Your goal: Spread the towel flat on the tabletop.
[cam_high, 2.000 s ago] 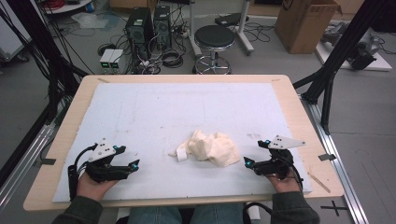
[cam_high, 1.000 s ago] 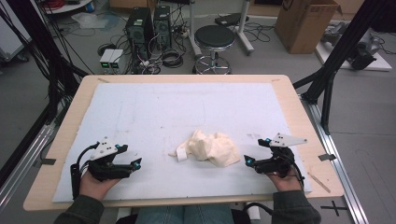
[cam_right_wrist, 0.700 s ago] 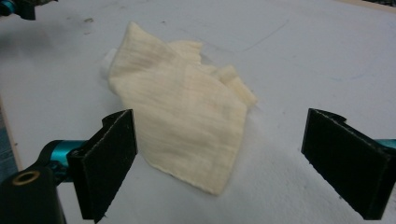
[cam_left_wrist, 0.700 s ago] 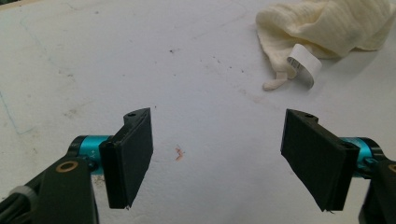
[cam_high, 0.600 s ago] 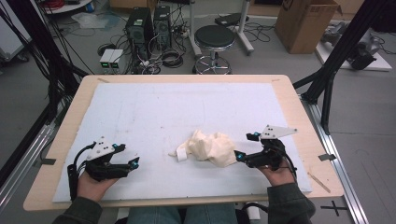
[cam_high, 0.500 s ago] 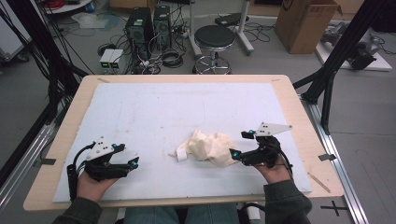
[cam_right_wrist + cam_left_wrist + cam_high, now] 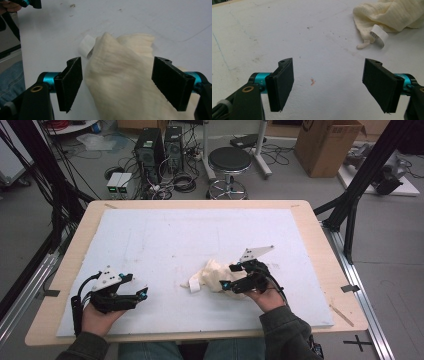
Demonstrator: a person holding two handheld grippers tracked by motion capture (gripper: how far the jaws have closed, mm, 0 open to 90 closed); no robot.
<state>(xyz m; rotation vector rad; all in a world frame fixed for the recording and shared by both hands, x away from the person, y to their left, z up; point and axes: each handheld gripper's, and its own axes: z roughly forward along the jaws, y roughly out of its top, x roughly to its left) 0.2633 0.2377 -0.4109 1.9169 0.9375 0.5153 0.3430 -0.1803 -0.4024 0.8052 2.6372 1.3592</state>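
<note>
A crumpled cream cloth (image 7: 212, 272) lies on the white mat (image 7: 200, 230) near the front middle, with a small white label (image 7: 194, 285) at its left end. My right gripper (image 7: 226, 285) has reached the cloth's right side. In the right gripper view the cloth (image 7: 120, 75) bulges between the two black pads (image 7: 71, 83), which stand wide and do not press on it. Those jaws have just been closing. My left gripper (image 7: 142, 293) rests open at the front left of the mat. The cloth (image 7: 392, 15) and its label (image 7: 378, 35) lie well ahead of it.
The mat covers a wooden table (image 7: 327, 265) whose bare rim shows all round. Beyond the far edge stand a black stool (image 7: 230, 162), computer towers (image 7: 157, 145) with cables and a cardboard box (image 7: 327, 145). Black frame legs (image 7: 360, 190) rise at the right.
The right hand has moved left from the mat's front right to the cloth, and its jaws now straddle the cloth's edge. The left hand and the cloth have stayed put.
</note>
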